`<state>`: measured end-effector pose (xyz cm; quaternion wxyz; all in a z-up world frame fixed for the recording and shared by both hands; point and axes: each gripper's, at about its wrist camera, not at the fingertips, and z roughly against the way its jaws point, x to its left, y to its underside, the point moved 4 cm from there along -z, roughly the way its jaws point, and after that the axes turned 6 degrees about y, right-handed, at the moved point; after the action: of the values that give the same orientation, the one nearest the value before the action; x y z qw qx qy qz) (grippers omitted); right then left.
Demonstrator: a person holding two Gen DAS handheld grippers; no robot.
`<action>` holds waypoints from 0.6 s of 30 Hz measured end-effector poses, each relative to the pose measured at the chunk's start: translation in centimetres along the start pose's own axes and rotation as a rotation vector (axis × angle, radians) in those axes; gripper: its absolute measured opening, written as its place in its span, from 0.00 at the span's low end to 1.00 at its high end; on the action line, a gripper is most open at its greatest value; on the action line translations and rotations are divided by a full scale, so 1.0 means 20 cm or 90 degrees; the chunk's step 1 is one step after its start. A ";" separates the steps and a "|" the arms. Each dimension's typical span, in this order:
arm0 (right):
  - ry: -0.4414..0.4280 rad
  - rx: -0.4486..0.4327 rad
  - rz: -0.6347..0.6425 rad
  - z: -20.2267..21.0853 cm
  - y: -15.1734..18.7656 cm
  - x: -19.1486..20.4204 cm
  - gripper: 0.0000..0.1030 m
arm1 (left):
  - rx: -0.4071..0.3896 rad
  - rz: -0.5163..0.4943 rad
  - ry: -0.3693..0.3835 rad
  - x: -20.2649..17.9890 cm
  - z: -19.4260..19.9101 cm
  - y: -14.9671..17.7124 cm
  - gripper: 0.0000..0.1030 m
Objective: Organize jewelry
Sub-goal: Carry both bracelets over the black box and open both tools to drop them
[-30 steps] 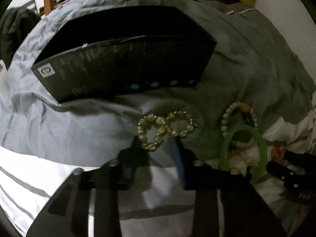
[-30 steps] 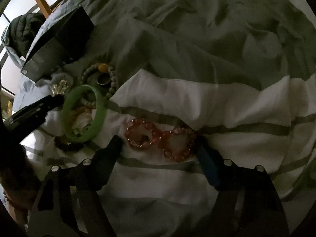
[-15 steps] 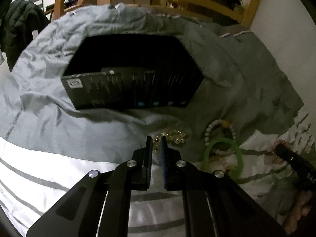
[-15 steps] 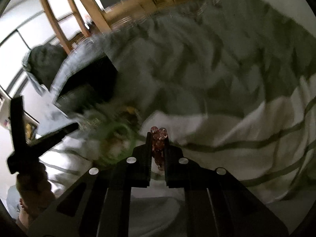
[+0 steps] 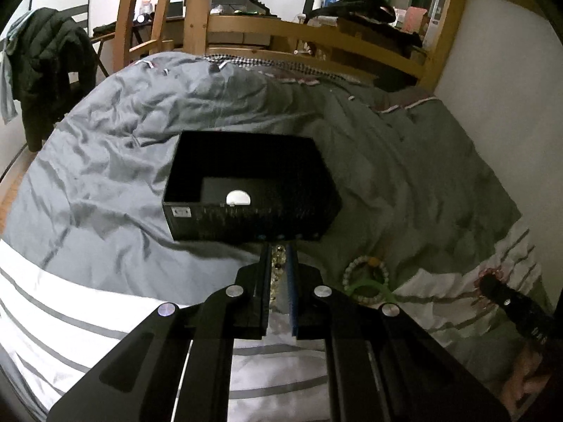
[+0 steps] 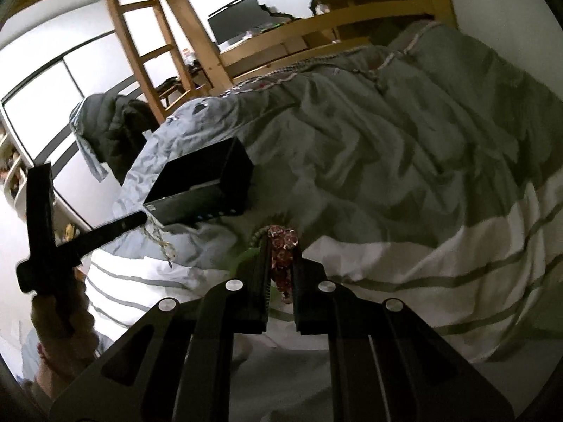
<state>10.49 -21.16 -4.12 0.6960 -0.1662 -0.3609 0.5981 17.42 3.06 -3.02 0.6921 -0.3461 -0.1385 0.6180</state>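
Carrying stage, by the look of it: left gripper [image 5: 279, 251] pinching a gold bead bracelet [image 5: 278, 263], right gripper [image 6: 281, 242] pinching a red bead bracelet [image 6: 283, 246], both raised off the bedspread [image 5: 105, 183]. Open black box [image 5: 246, 190] just ahead of the left fingertips, ahead and left of the right; next move likely calls for clearing the near wall, then parting the jaws over the opening. Green bangle [image 5: 373, 286] and pale bead bracelet [image 5: 366, 267] lying below right of the left gripper; open room above the box.
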 end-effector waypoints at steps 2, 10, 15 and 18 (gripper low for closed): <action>0.000 -0.010 0.016 0.00 -0.03 0.04 0.11 | -0.004 0.002 0.004 0.01 0.02 -0.04 0.08; -0.034 -0.021 0.055 -0.06 -0.22 0.24 0.11 | -0.014 0.008 -0.005 0.07 0.07 -0.20 0.08; -0.053 -0.010 0.097 -0.21 -0.36 0.42 0.11 | -0.020 0.007 -0.011 0.14 0.02 -0.36 0.08; -0.065 0.003 0.118 -0.32 -0.41 0.52 0.11 | -0.021 0.008 -0.012 0.18 -0.03 -0.43 0.08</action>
<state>21.11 -11.81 0.19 0.6186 -0.1663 -0.3774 0.6687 25.03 6.44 1.35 0.6812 -0.3525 -0.1530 0.6232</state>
